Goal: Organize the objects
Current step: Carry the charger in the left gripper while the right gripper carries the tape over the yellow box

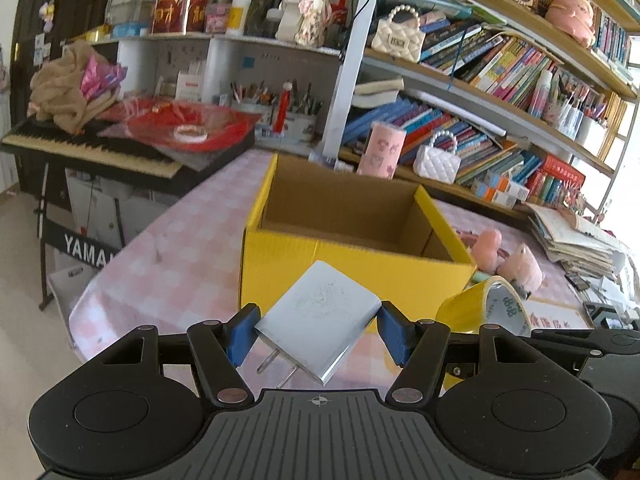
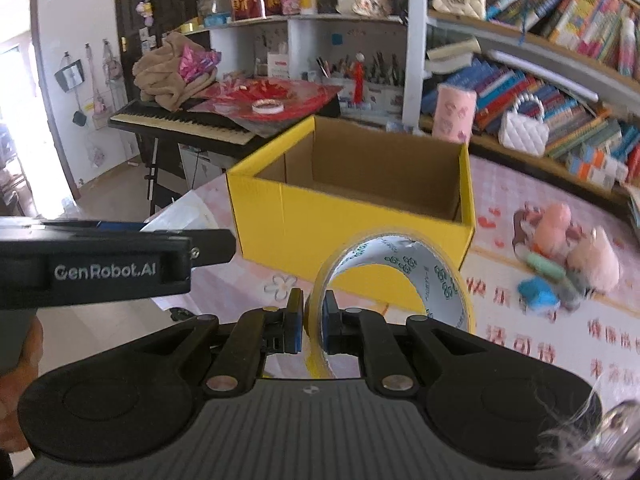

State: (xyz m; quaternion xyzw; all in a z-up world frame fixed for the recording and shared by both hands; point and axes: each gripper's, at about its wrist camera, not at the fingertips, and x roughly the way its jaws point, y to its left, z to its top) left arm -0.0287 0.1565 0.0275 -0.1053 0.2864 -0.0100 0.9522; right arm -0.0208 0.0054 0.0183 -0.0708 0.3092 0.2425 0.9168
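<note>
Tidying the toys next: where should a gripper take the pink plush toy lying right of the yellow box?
Judging by its rounded, soft shape, pinch the pink plush toy across its body from above, coming from the open table side; the yellow box stands to its left and small items crowd its near side.

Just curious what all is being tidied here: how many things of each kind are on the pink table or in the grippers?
Yellow box: 1
White charger: 1
Tape roll: 1
Pink plush toys: 2
Total: 5
</note>
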